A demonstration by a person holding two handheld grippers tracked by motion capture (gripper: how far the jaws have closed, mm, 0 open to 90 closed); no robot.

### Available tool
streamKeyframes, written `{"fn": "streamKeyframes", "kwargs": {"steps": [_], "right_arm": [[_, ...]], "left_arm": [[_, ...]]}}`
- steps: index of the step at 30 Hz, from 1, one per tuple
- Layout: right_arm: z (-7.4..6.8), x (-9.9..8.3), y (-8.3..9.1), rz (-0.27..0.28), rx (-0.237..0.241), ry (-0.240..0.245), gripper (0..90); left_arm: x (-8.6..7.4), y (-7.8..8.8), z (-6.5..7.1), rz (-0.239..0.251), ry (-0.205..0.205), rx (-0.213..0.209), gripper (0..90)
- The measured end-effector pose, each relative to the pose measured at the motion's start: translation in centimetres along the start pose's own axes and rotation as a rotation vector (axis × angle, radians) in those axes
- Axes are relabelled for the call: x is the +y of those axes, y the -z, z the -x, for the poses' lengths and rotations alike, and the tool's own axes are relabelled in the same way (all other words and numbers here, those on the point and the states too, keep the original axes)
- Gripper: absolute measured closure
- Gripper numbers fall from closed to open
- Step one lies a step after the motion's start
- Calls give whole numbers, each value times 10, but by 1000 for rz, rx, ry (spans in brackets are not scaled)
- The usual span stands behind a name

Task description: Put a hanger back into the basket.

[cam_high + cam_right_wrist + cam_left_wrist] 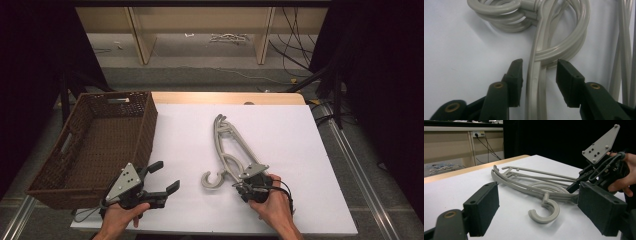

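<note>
A stack of grey plastic hangers (231, 146) lies flat on the white tabletop (285, 130), with its hook (212, 181) curling toward the front. My right gripper (245, 176) is down at the stack's near end, held by a hand. In the right gripper view its jaws straddle the hangers' straight bars (536, 82), with a gap showing beside the bars, so the right gripper (539, 68) stands open around them. My left gripper (167, 176) is open with nothing in it at the front left, and in its own view the left gripper (537, 195) faces the hook (545, 212).
A brown woven basket (149, 125) stands at the table's left edge, with nothing visible inside it. Beyond the table are wooden shelf legs and loose cables on the floor. Bare white surface stretches to the right of the hangers.
</note>
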State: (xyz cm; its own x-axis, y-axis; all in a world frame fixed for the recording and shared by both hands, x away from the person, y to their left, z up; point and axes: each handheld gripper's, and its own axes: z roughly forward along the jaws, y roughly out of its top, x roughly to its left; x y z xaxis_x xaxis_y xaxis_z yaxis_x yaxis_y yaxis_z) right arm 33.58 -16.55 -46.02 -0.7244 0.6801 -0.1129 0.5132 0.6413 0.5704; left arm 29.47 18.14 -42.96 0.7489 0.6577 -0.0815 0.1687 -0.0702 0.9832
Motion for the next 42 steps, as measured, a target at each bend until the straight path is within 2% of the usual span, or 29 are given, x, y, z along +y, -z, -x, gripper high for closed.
{"fn": "streamKeyframes", "kwargs": {"steps": [2, 3, 6, 10, 12, 16, 17, 18, 21, 22, 25, 26, 28, 29, 31, 36, 37, 39, 40, 42], "right_arm": [[0, 0, -2, 8, -8, -17, 619], [1, 1, -1, -12, 4, -18, 631], [1, 1, -2, -10, 7, -23, 656], [1, 4, -3, -12, 9, -11, 685], [0, 5, -2, -23, 12, -20, 713], [-2, 5, -2, -14, 5, 1, 739], [-1, 5, -1, -29, 23, 0, 743], [0, 5, -1, -19, 19, 9, 747], [-1, 6, 3, -17, 14, -9, 763], [0, 7, 6, -15, 14, -14, 795], [2, 7, 10, 10, 35, -22, 803], [0, 8, 13, 0, 21, -41, 805], [-1, 9, 15, 8, 1, -46, 809], [0, 10, 17, -6, -7, -24, 811], [0, 10, 20, -1, -29, -17, 817], [1, 13, 34, 37, -77, -13, 822], [2, 14, 35, 44, -87, 0, 822], [1, 14, 39, 46, -92, -10, 823], [3, 14, 40, 64, -96, 3, 824], [4, 14, 44, 76, -105, -11, 825]], "left_arm": [[0, 0, 0, -1, -9, -1, 175], [0, 0, 0, -3, -7, -2, 175], [0, 0, 0, -4, -6, -4, 176], [0, -1, 0, -7, -5, -5, 179], [0, -1, 0, -5, -6, -6, 179], [0, -1, 0, -6, -6, -7, 180], [0, -1, 1, -5, -6, -8, 181], [0, -1, 0, -5, -7, -8, 181], [0, -1, 0, -5, -11, -11, 181], [0, 0, 0, -5, -10, -12, 181], [0, 0, 0, -7, -11, -12, 182], [0, 0, 0, -4, -7, -10, 182], [1, 0, 0, -4, -7, -10, 182], [1, 0, 0, -4, -7, -10, 182], [1, 0, 0, 0, -5, -9, 183], [1, 0, 0, 1, -4, -8, 184], [1, 0, 0, 2, -3, -9, 184], [1, 0, -1, 10, -7, -14, 185], [1, 0, -1, 10, -6, -14, 185], [1, 0, -1, 9, -6, -14, 186]]}}
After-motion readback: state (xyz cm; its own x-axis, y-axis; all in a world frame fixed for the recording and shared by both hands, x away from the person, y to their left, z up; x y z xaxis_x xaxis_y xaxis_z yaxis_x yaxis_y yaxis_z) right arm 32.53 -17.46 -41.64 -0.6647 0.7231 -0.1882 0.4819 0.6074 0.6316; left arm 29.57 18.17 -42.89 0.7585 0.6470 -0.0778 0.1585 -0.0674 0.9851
